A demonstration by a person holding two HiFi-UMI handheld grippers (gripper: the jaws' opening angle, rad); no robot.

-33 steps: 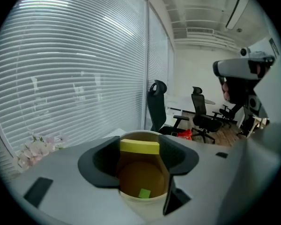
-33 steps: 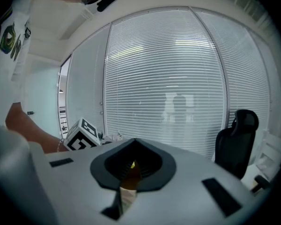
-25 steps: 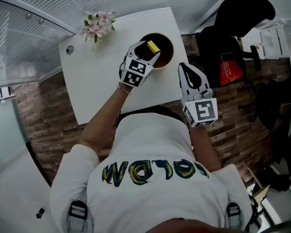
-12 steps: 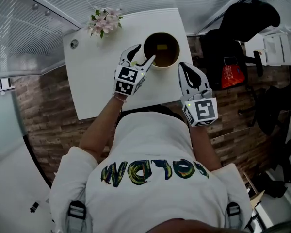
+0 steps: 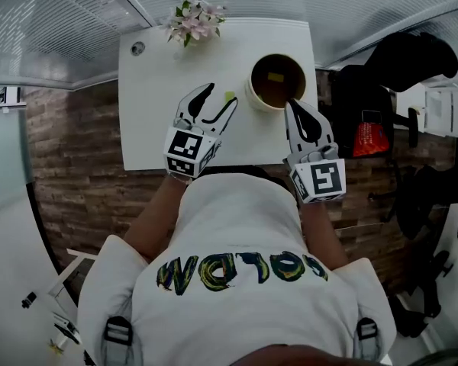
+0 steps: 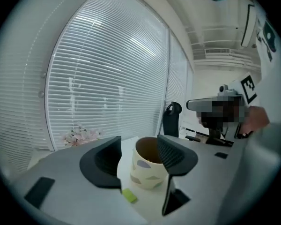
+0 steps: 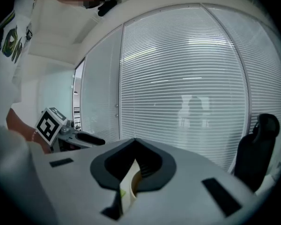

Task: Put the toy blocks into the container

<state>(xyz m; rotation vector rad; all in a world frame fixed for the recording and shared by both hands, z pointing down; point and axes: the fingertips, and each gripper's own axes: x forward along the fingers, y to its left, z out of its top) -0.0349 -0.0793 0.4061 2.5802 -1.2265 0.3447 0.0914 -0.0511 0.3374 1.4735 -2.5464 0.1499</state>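
Released left tool (image 5: pixel 220 94), jaws just narrowing, gripping nothing, green block (image 5: pixel 229 96) on bench (image 5: pixel 153 113) at 9 o'clock of container (image 6: pixel 147 175), yellow block (image 5: pixel 275 77) inside, right tool (image 5: pixel 291 107) apparently clenched empty at 5 o'clock.

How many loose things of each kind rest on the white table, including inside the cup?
Toy blocks: 2, a yellow block in the cup, a green block on the table
Cup: 1
Flower bunch: 1
Total: 4

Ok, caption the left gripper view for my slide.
Left tool, jaws apart though just easing closer and gripping nothing, frames the patterned cup with a green block lying before it.
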